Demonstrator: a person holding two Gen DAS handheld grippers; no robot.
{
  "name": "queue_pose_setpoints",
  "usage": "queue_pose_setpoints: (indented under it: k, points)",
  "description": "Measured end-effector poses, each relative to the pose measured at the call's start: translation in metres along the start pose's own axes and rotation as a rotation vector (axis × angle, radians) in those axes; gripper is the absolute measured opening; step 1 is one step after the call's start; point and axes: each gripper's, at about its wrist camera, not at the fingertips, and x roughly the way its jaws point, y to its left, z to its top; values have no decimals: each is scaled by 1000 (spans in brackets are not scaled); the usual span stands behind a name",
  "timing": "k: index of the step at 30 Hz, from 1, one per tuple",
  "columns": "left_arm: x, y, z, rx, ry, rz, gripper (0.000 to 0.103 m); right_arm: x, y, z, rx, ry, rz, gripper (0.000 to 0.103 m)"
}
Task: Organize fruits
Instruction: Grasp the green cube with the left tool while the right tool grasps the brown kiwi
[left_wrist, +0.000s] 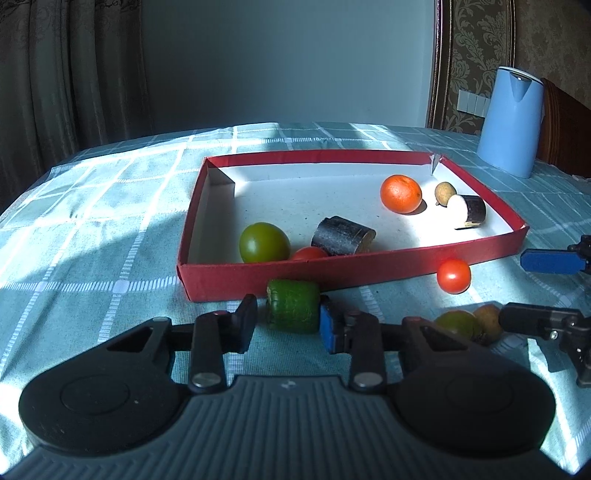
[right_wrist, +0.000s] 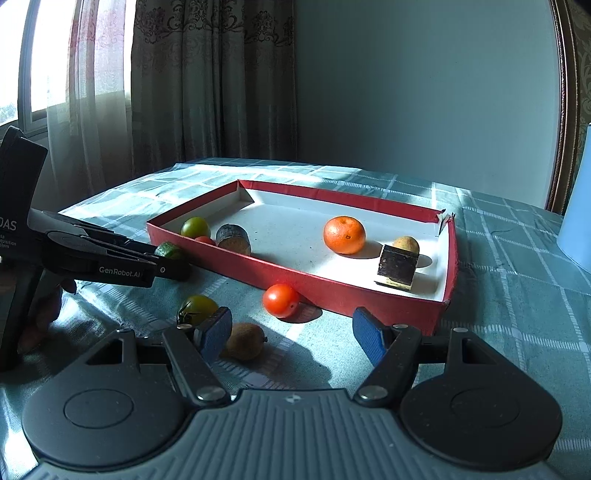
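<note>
Cucumber chunk (left_wrist: 293, 311): left gripper (left_wrist: 289, 320) grip unclear | right gripper (right_wrist: 291, 334) apart | kettle (right_wrist: 578, 225) cropped

Left tool (left_wrist: 288, 319) angled downward, jaws narrowed, not visibly pressing; right tool (right_wrist: 291, 334) held low, jaws spread wide.
</note>
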Motion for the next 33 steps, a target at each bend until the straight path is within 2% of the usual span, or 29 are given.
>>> queue_pose_setpoints:
  k: [4, 8, 12, 17, 19, 24, 33]
  points:
    - [0, -1, 0, 7, 1, 5, 32, 4, 9, -1, -45, 24, 24, 71]
    - [0, -2, 0, 8, 1, 5, 32, 16, 16, -1, -70, 84, 18, 56]
    - [0, -2, -1, 11, 1, 7, 33, 25, 17, 1, -55, 115, 20, 51]
    - [0, -2, -1, 12, 0, 8, 32, 26, 27, 2, -96, 111, 38, 29]
    - [-2, -2, -1, 14, -4, -7, 26, 25, 28, 1, -93, 111, 43, 27]
    - [-5, -5, -2, 28, -17, -5, 25, 23, 21, 2, -48, 94, 26, 27]
    - [-21, -13, -3, 57, -95, -9, 25, 15, 16, 4, -17, 32, -26, 27]
